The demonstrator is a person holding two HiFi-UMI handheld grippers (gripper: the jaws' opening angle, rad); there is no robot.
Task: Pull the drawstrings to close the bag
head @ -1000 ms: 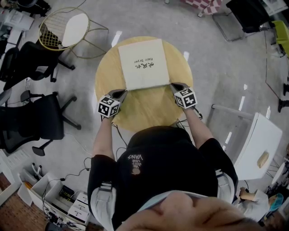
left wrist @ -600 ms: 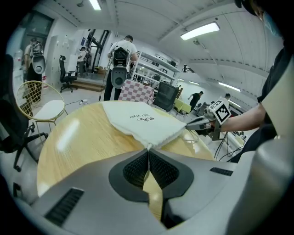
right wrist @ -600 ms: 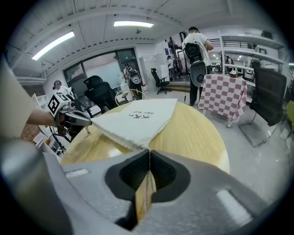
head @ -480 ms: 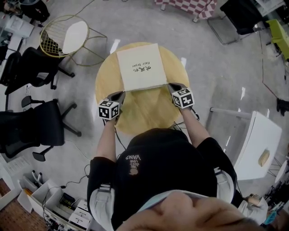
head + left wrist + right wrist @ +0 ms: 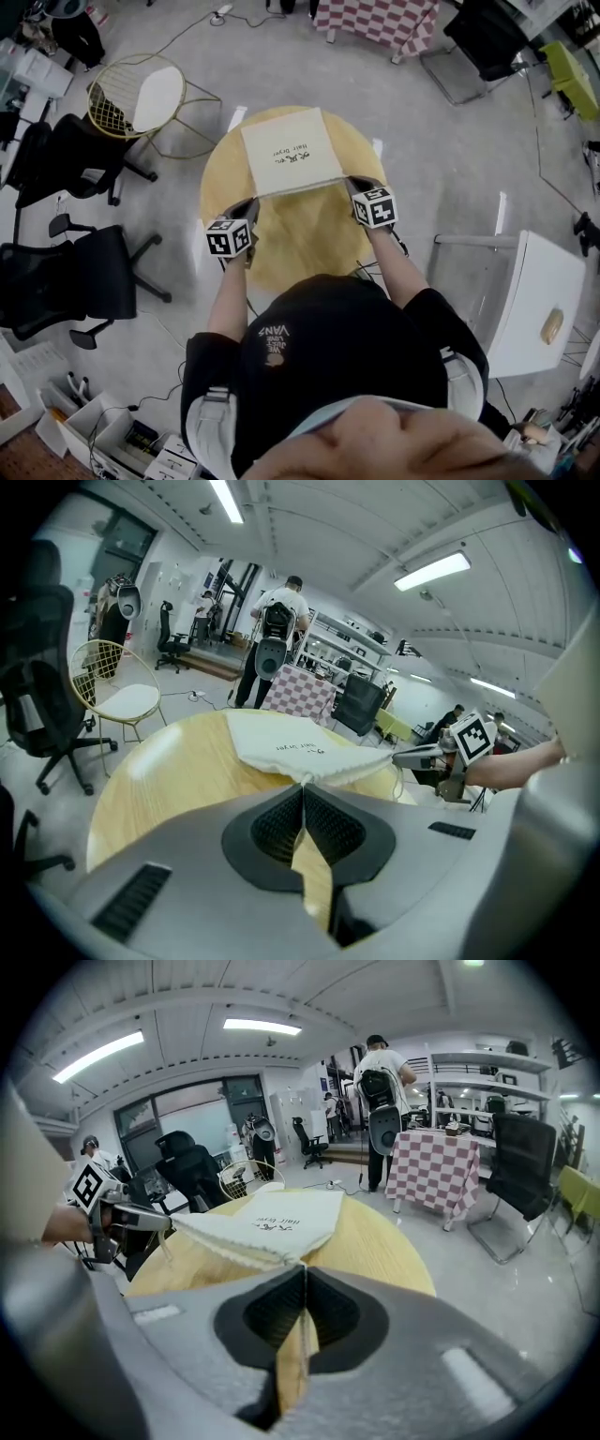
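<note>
- Barely shifted against a second ago: both grippers at the same two corners of the bag, and the bag on the same part of the table. Mostly a change in the head view's framing, with the left gripper perhaps a touch nearer the table's near-left rim.
- Round wooden table (image 5: 300,246): bears only the bag, with bare wood across its near half. Room there, by the look of it, for drawing the cords outward and back.
- White cloth bag (image 5: 289,150): lies flat on the table's far half, printed side up, with its mouth edge turned to the table's near side. Likely laid so to bring both cord ends within reach at once. Hem puckered at the two corners and fairly flat between, so judged only partly closed.
- Left gripper (image 5: 251,202): over the table's near-left part, tips just off the bag's corner, jaws pressed together on a cord.
- Right gripper (image 5: 353,184): over the table's right part, at the opposite corner of the mouth, clamped the same way on the other cord.
- Drawstrings (image 5: 304,780): thin and pale, each running from a hem corner straight into the pads. Held at opposite ends so that pulling apart gathers the hem. Next move probably calls for a steady pull outward, low over the table. Risk of the light bag sliding, or of a thin cord slipping from the pads.
</note>
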